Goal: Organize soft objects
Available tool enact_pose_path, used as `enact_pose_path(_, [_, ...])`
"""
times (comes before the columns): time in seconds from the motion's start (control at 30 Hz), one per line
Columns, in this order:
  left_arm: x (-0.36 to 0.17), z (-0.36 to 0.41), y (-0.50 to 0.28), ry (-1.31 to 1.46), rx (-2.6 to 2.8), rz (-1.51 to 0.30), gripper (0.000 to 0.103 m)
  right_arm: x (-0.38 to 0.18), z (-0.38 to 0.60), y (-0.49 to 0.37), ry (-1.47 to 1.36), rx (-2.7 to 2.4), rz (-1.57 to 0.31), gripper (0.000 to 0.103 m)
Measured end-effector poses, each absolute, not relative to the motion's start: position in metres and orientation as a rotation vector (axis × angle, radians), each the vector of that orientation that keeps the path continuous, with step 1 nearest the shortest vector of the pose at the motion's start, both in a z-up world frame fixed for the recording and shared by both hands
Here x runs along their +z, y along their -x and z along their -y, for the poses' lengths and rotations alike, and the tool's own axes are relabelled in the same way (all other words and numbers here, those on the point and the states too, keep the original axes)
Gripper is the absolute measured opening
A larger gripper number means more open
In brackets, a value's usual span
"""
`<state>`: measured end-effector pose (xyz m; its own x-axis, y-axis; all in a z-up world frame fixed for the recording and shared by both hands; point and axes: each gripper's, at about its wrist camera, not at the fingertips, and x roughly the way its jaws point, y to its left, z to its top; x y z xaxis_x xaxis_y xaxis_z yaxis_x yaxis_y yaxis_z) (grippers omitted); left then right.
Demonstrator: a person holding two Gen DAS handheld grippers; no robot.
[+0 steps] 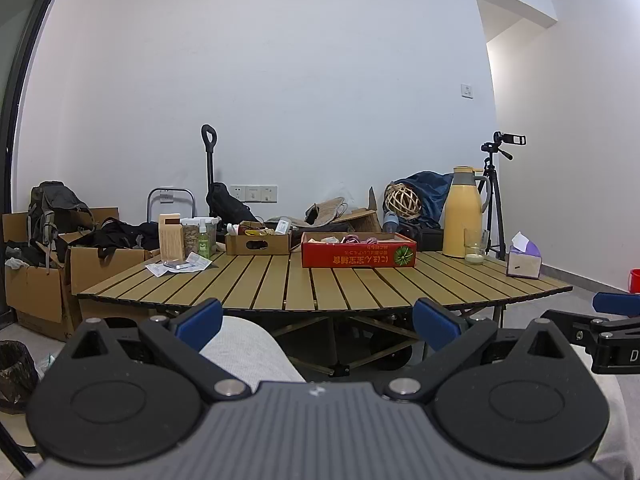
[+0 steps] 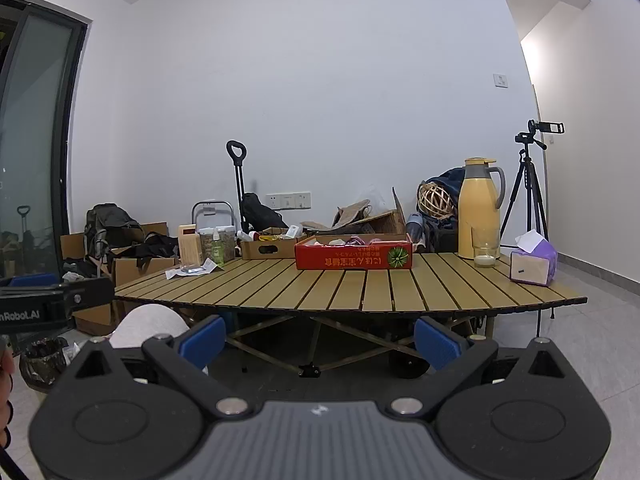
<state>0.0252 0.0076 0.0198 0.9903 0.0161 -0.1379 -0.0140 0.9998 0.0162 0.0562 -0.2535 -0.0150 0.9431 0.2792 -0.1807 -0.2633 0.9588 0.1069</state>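
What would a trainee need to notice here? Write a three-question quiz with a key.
1. True or false: the red box sits on the slatted table.
2. Which stands right next to the yellow thermos jug? A) drinking glass B) backpack C) camera tripod
3. Fill in: both the left gripper and the right gripper have their fingers ____.

Key: 1 true. 2 A. 3 open, holding nothing, short of the table.
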Motion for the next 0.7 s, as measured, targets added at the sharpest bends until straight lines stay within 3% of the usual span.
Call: enact_pose_path(0.7, [0.0203, -0.0025, -0.0223, -0.014, 0.025, -0.130, 0.103, -0.0141, 0.2559, -0.0551, -0.082, 0.278, -0.187, 0.101])
